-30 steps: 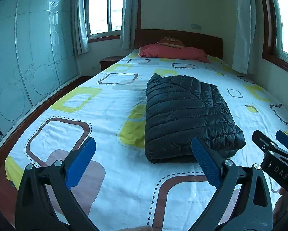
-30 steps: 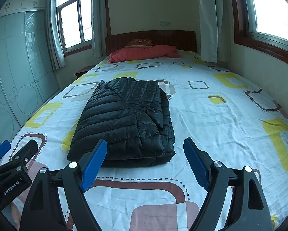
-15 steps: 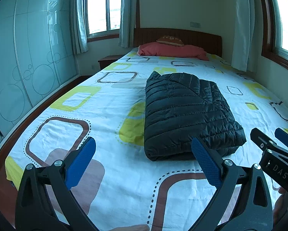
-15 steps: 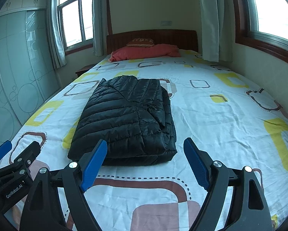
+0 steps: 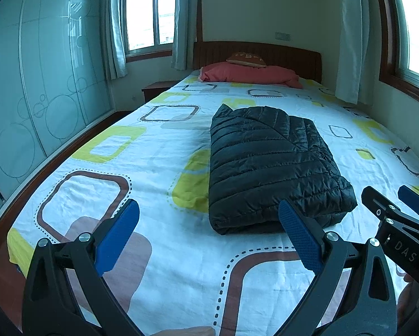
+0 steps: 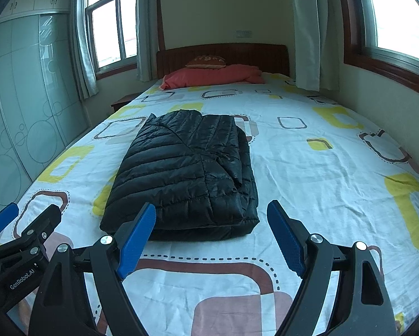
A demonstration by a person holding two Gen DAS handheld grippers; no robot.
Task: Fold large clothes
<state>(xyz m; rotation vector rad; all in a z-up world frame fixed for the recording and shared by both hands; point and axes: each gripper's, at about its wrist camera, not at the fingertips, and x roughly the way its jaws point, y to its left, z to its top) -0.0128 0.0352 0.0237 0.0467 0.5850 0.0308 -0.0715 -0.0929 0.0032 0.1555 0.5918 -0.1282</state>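
Left wrist view: the left gripper (image 5: 208,218) hangs above the bed (image 5: 159,168), jaws spread wide, holding nothing; the folded black jacket (image 5: 271,165) lies just beyond its right fingertip. Right wrist view: the right gripper (image 6: 210,221), equally wide and empty, faces the jacket (image 6: 187,173), well short of the red pillow (image 6: 212,77).

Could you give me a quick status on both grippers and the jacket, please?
Left gripper open, empty. Right gripper open, empty. Black jacket folded flat on the bed, untouched. Nothing between fingers and jacket.
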